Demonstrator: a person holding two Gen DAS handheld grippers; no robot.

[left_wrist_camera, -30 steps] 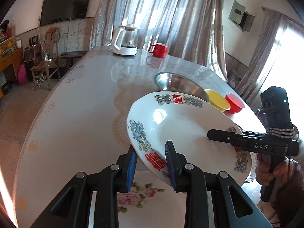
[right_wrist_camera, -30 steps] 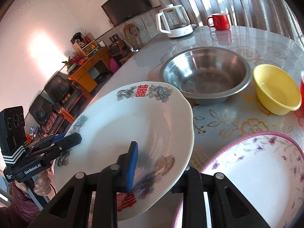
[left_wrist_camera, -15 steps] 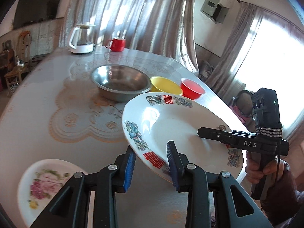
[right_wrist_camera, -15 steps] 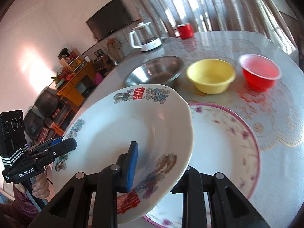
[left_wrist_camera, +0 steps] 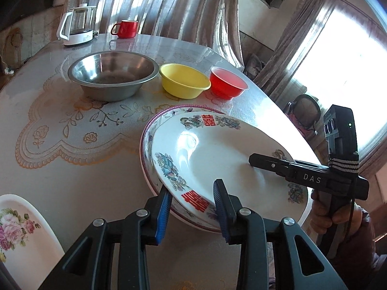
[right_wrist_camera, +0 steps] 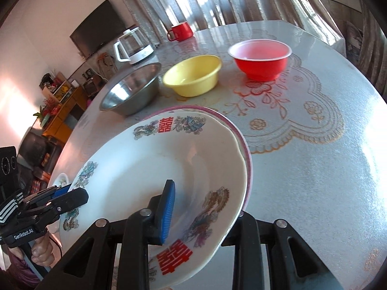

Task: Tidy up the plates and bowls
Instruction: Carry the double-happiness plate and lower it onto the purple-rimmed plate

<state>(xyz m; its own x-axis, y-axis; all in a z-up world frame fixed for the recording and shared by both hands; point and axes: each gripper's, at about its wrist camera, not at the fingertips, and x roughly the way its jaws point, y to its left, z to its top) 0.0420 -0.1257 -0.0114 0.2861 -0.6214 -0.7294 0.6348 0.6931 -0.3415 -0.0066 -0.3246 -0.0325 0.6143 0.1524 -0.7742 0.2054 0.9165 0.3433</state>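
A white plate with red characters (left_wrist_camera: 212, 154) (right_wrist_camera: 150, 169) is held by both grippers just over a larger pink-rimmed plate (left_wrist_camera: 154, 125) (right_wrist_camera: 227, 120) on the table. My left gripper (left_wrist_camera: 191, 207) is shut on its near rim. My right gripper (right_wrist_camera: 198, 215) is shut on the opposite rim, one finger hidden under the plate; it also shows in the left wrist view (left_wrist_camera: 266, 164). A steel bowl (left_wrist_camera: 111, 75), a yellow bowl (left_wrist_camera: 183, 79) and a red bowl (left_wrist_camera: 227, 84) stand in a row behind.
A small rose-patterned plate (left_wrist_camera: 19, 227) lies at the near left. A white kettle (left_wrist_camera: 77, 26) and a red mug (left_wrist_camera: 125, 29) stand at the far edge. The table edge (left_wrist_camera: 278, 111) runs close on the right, with chairs beyond.
Both grippers have carried the red-character plate to the right, away from the rose plate, and lowered it over the pink-rimmed plate. Both grips are unchanged.
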